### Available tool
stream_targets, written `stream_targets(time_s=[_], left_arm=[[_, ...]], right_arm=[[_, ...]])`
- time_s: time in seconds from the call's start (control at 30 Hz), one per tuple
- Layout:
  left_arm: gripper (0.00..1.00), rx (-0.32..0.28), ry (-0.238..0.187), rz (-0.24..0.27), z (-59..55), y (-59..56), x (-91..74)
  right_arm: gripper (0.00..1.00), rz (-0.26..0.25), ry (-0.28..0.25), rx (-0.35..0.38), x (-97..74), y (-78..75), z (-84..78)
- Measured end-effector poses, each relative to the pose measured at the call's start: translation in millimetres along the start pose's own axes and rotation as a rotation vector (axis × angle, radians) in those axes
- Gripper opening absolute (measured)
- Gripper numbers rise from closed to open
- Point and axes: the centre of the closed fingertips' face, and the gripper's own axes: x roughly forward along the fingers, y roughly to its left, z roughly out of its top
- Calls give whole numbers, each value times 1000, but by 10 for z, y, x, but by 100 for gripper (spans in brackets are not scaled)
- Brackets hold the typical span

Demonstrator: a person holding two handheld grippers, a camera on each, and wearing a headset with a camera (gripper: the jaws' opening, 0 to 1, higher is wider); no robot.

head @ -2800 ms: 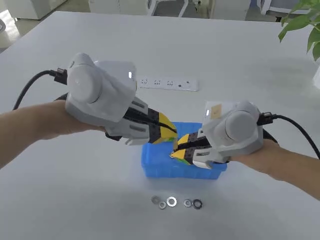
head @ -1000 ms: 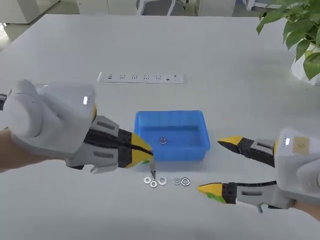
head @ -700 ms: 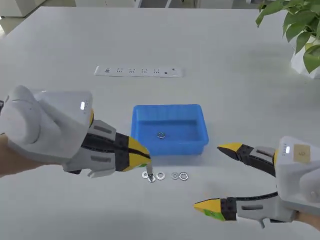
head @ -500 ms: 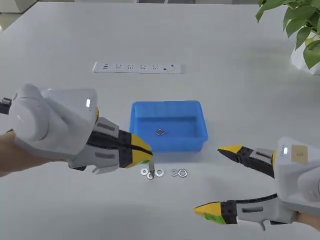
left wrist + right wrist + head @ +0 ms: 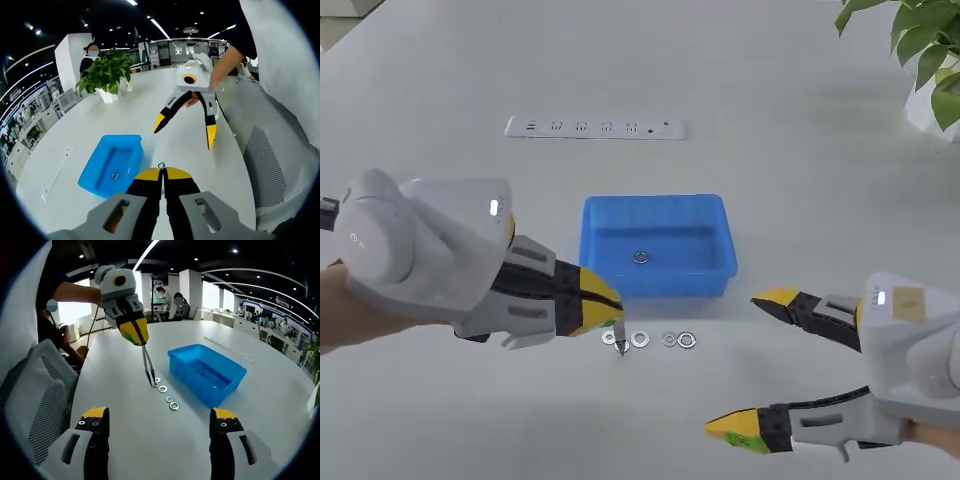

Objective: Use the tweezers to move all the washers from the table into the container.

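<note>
My left tongs (image 5: 608, 312) pinch the tweezers (image 5: 619, 338), tips down at the row of washers (image 5: 668, 340) on the surface just before the blue container (image 5: 660, 284). My right tongs (image 5: 744, 365) hang spread nearby; a power strip (image 5: 595, 128) lies beyond, a plant (image 5: 910, 35) far right

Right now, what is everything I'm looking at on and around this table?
container: one, blue, middle of the table.
washer in the container: one, silver, on its floor.
loose washers: at least four, silver, in a row on the table in front of the container.
tweezers: one, metal, tips down at one end of the row.
power strip: one, white, beyond the container.
plant: one, green, far right corner of the head view.
chair: one, grey mesh, beside the table.
table: one, pale grey.
left gripper: grey with yellow and black jaws, shut on the tweezers.
right gripper: same colours, open, holding nothing, right of the washers.
</note>
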Motion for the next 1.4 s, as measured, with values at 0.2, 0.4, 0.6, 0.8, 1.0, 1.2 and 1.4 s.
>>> stream_targets(time_s=[0.2, 0.4, 0.6, 0.8, 1.0, 1.2, 1.4], left_arm=[[5, -12, 2, -8, -16, 12, -23], [5, -21, 11, -45, -21, 6, -23], [5, -29, 20, -79, -19, 16, -9], [5, -28, 32, -96, -30, 19, -16], [5, -36, 30, -97, -38, 25, -20], [5, -31, 31, -101, -31, 14, -1], [5, -32, 35, -100, -41, 22, -2]], right_arm=[[82, 29, 2, 3, 53, 58, 28], [80, 124, -6, -25, 279, 183, 198], [73, 180, -36, -48, 564, 244, 441], [59, 247, -19, -95, 832, 307, 503], [40, 273, 6, -140, 928, 315, 519], [29, 270, 47, -186, 963, 280, 475], [22, 290, 73, -197, 988, 300, 436]])
